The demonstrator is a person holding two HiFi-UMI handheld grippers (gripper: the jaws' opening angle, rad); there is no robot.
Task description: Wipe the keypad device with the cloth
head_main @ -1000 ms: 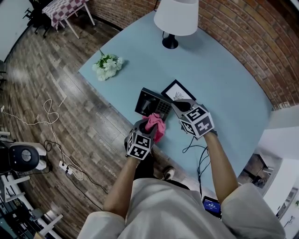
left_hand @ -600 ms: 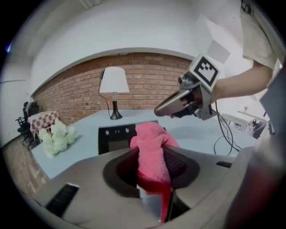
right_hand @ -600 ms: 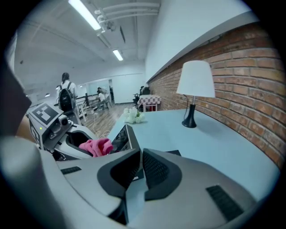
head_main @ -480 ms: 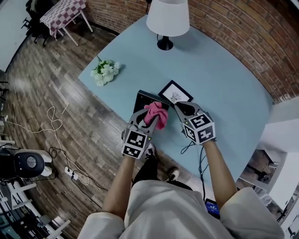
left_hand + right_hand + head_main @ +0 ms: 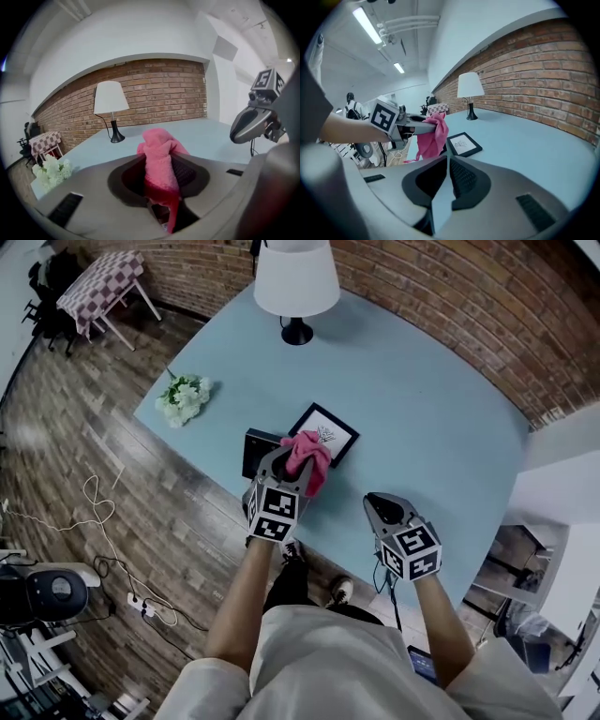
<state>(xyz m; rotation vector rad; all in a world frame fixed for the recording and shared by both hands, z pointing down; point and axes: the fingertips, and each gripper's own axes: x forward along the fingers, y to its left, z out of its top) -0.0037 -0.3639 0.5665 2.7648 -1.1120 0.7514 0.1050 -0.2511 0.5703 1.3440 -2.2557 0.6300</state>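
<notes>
Your left tool is clamped on the pink cloth, holding it just over the keypad at the desk's near edge, beside the frame. Your right tool is closed on nothing, well apart. The cloth looks lifted off the keys, so you're likely between strokes or done. How clean the keypad is, I cannot tell.
</notes>
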